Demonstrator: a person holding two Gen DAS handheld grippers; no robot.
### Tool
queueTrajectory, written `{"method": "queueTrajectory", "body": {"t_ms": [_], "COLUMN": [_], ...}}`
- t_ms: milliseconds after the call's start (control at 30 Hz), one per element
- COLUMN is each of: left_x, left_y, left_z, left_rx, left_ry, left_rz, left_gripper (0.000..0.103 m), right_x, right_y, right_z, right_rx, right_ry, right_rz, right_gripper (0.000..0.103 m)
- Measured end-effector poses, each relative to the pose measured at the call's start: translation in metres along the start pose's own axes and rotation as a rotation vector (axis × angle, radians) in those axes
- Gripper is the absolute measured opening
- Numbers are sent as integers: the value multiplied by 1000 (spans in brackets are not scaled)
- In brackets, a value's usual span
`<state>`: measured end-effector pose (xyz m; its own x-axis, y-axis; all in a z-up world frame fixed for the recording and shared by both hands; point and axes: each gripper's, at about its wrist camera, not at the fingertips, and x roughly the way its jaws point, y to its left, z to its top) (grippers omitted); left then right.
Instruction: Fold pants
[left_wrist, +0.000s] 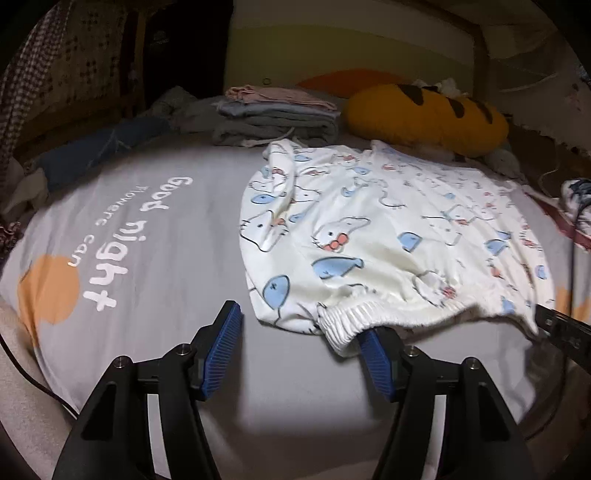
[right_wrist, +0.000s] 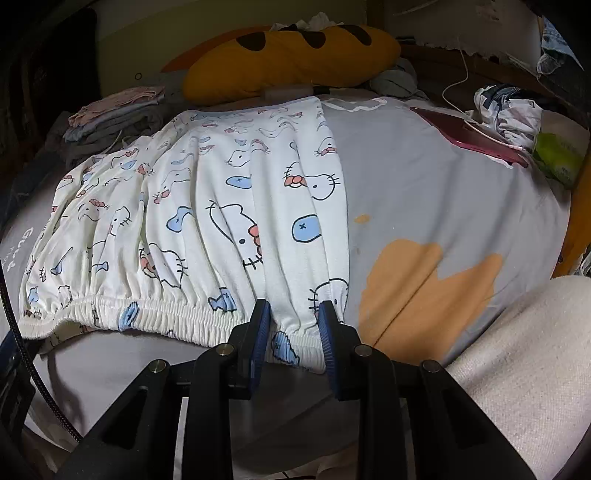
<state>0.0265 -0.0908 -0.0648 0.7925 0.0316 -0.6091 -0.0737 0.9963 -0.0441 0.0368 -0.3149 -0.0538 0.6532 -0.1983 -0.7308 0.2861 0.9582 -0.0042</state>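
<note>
Black gripper arms with blue pads fill the foreground. On the left gripper (left_wrist: 299, 325) the jaws stand apart, gripping nothing; the pants' (left_wrist: 388, 229) elastic waistband (left_wrist: 343, 321) drapes over the right pad's tip only. On the right gripper (right_wrist: 295, 328) the jaws pinch the waistband (right_wrist: 291, 347) at its corner. Those white printed pants lie flat on the gray bedsheet (left_wrist: 155, 236).

Soft matt cloth pants (right_wrist: 207, 206) (ribbed elastic waistband) on smooth bedsheet (right_wrist: 424, 173)
</note>
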Motion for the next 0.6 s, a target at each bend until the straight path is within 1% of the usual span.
{"method": "queueTrajectory", "body": {"t_ms": [33,67,100,133,167,200,233,300,400,433,500,533,567,600], "left_x": [3,4,3,0,-4,-8,-12,-23,-41,-45,-45,-39,-29,-17], "left_y": [0,1,5,10,14,17,19,18,15,14,16,16,18,20], "left_z": [0,-1,0,0,0,1,1,0,-2,-4,-6,-8,-11,-12], "left_rx": [6,13,10,-1,-10,-13,-9,11,30,31,19,17,13,-1], "left_ry": [3,2,-10,-25,-37,-52,-69,-101,-149,-153,-135,-109,-58,5], "left_rz": [26,70,98,100,117,142,155,161,164,165,153,154,150,127], "left_gripper": [63,63,64,64,64,64,64,64,66,66,67,67,67,67], "right_x": [0,0,0,0,1,1,3,3,2,2,2,2,2,3], "right_y": [-2,-4,-6,-9,-12,-13,-15,-15,-6,-4,-5,-5,-7,-9], "right_z": [0,1,2,2,2,2,3,3,1,1,2,2,2,2], "right_rx": [9,21,33,47,59,67,74,67,10,-3,1,6,17,26], "right_ry": [1,3,3,2,-3,-4,1,2,-10,-12,-7,-4,0,4], "right_rz": [4,6,7,3,-21,-32,-38,-40,-84,-98,-96,-92,-84,-80], "right_gripper": [27,27,27,27,27,34,37,37,37,37,37,37,37,37]}}
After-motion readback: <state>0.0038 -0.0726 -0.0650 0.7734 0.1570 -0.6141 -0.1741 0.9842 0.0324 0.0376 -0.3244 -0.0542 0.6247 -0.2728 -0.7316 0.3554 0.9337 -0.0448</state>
